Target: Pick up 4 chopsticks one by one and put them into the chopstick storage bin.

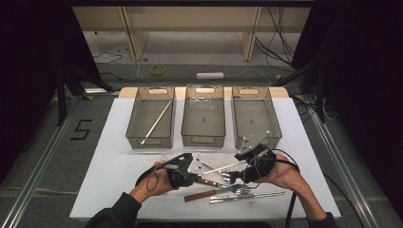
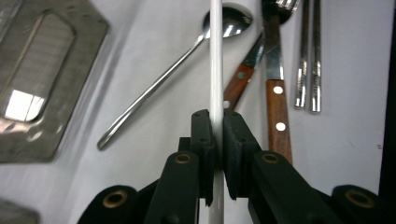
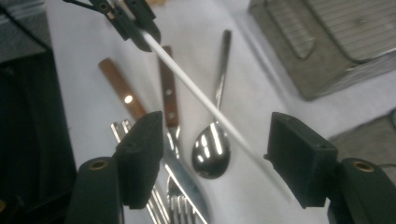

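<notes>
White tabletop [image 1: 123,156]: the left gripper [image 2: 217,140] clamps a white chopstick [image 2: 215,56]; its far end, somewhat blurred, runs between the right gripper's [image 3: 215,154] wide-open jaws.

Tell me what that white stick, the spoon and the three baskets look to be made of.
White stick: smooth matte plastic or coated, hard to tell. Spoon: polished steel, judging by its mirror-like bowl. Baskets: greyish wire mesh, apparently metal, with see-through gridded walls.

Cutlery pile [image 1: 228,187] under both hand-held grippers.
</notes>
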`<state>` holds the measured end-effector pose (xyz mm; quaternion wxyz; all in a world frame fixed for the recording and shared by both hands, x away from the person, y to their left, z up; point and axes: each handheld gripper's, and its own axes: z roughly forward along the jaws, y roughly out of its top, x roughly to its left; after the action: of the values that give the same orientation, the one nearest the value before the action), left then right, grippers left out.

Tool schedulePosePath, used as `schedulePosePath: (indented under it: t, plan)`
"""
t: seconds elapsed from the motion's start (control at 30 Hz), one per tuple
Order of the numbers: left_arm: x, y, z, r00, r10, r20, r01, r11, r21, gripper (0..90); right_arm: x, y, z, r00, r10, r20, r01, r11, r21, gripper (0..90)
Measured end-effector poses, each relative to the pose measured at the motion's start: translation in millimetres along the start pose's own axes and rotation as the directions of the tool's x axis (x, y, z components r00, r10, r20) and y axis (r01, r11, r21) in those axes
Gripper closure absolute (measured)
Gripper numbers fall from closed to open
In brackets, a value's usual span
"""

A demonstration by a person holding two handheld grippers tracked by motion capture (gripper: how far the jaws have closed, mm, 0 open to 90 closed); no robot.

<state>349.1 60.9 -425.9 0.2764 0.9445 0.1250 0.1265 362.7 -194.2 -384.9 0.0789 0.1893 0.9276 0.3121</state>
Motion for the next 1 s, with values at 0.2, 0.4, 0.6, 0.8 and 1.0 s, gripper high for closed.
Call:
schedulePosePath:
  t: [0.2, 0.4, 0.6, 0.8, 1.0]
  plan:
    - [12.1, -6.8, -10.0, 0.9954, -0.092, -0.029, 0.091, 0.9955, -0.027, 83.4, -3.2, -11.0, -7.7, 0.9967, 0.055, 0.060, -0.050, 0.996, -0.079, 31.3]
    - [24.9, -12.4, -21.3, 0.9811, -0.184, -0.059, 0.181, 0.9817, -0.060, 83.4, -4.2, -28.3, -9.1, 0.9935, 0.092, 0.066, -0.086, 0.992, -0.093, 29.2]
    - [37.4, -18.0, -33.9, 0.9596, -0.266, -0.093, 0.257, 0.9616, -0.097, 83.4, 0.0, -39.3, -3.3, 0.9923, 0.110, 0.057, -0.105, 0.991, -0.080, 25.9]
    - [52.7, -25.9, -44.4, 0.9299, -0.348, -0.119, 0.333, 0.9337, -0.132, 83.5, 3.4, -49.5, 5.2, 0.9879, 0.150, 0.040, -0.145, 0.984, -0.102, 24.2]
    - [73.9, -34.9, -57.3, 0.8900, -0.431, -0.149, 0.405, 0.8971, -0.178, 83.6, 9.5, -54.3, 7.3, 0.9869, 0.155, 0.046, -0.149, 0.983, -0.110, 24.3]
